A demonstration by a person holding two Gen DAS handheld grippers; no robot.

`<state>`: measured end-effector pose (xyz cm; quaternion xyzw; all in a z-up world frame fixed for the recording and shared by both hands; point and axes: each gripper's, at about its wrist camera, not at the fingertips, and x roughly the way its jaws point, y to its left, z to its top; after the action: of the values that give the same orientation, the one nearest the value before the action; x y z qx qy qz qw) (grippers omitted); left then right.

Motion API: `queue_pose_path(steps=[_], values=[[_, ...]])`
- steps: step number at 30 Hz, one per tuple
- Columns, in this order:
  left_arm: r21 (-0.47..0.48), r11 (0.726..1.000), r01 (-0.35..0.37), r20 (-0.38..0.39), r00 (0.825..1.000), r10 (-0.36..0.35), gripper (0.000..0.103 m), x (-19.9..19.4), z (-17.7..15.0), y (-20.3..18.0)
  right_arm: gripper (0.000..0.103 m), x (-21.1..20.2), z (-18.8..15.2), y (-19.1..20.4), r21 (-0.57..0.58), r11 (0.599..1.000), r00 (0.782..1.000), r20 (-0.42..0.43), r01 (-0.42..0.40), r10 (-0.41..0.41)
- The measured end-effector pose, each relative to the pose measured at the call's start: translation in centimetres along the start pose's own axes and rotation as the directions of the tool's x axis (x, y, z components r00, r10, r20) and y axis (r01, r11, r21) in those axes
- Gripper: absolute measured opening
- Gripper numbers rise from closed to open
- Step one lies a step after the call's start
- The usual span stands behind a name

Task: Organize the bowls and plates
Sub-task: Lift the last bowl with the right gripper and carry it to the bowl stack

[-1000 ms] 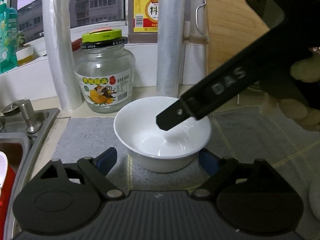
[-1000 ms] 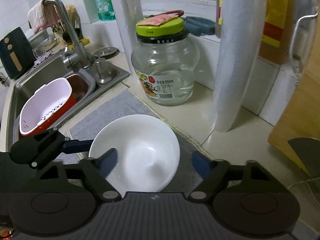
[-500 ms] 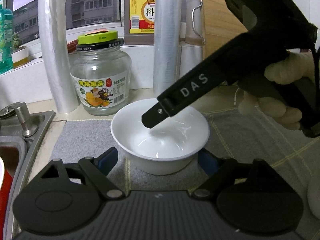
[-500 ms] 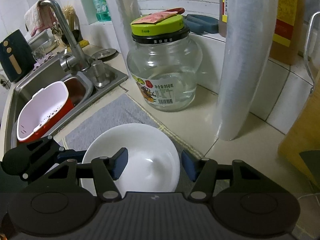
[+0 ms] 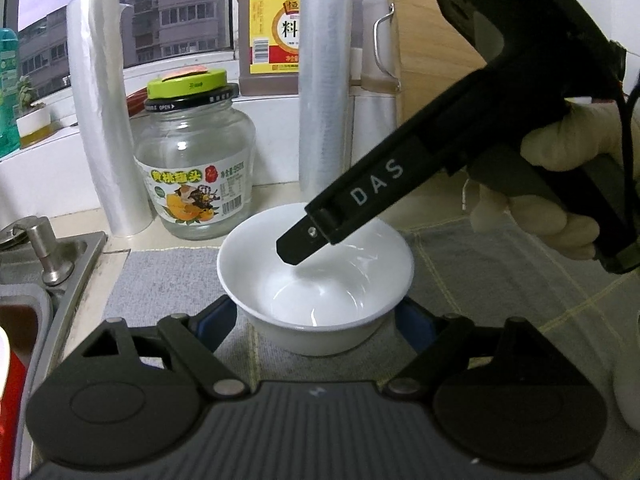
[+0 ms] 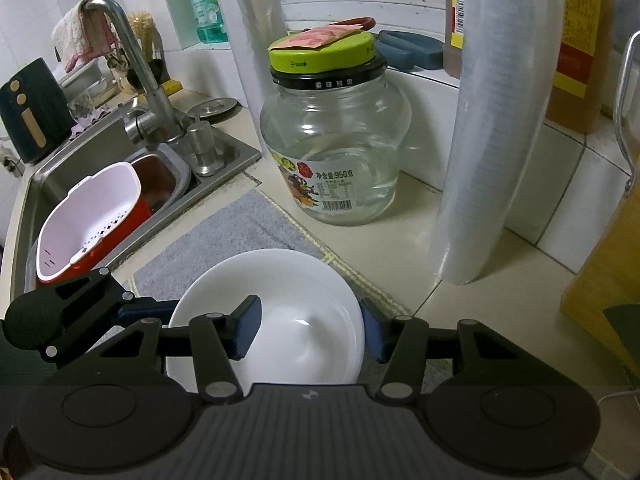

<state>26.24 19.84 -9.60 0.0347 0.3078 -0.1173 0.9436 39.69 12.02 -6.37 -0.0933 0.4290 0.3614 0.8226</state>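
Note:
A white bowl [image 5: 320, 292] [image 6: 288, 280] stands upright on a grey mat [image 5: 160, 280]. My left gripper [image 5: 316, 316] straddles its lower wall from the near side. Its jaws are closing, and the blue pads [image 5: 218, 320] sit hard by the wall on either side with no clear press. One left finger [image 6: 148, 314] also shows at the bowl's left edge. My right gripper [image 6: 308, 332] comes down from the right and is shut on the bowl's right wall, one pad [image 6: 246, 328] inside and the other outside the rim. A gloved hand [image 5: 560, 184] holds it.
Just behind the bowl are a glass jar [image 5: 196, 168] [image 6: 336, 152] with a green lid and upright rolls of plastic film [image 5: 324, 80] [image 6: 492, 120]. A sink [image 6: 100, 152] with a white colander [image 6: 88, 216] lies to the left. A wooden board [image 5: 432, 32] stands at the right.
The right gripper's jaws closed in from wide apart onto the bowl's right wall. The left pads drew in closer to the bowl's sides. The bowl stayed on the mat.

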Motion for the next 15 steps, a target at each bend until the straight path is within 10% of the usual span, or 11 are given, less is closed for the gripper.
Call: queue_pose_path(steps=[15], values=[[0.026,1.000,0.013,0.008,1.000,-0.013,0.086,-2.5,0.9,-0.8,0.059,-3.5,0.0,1.9,-0.028,1.000,1.000,0.022,0.012,-0.011]])
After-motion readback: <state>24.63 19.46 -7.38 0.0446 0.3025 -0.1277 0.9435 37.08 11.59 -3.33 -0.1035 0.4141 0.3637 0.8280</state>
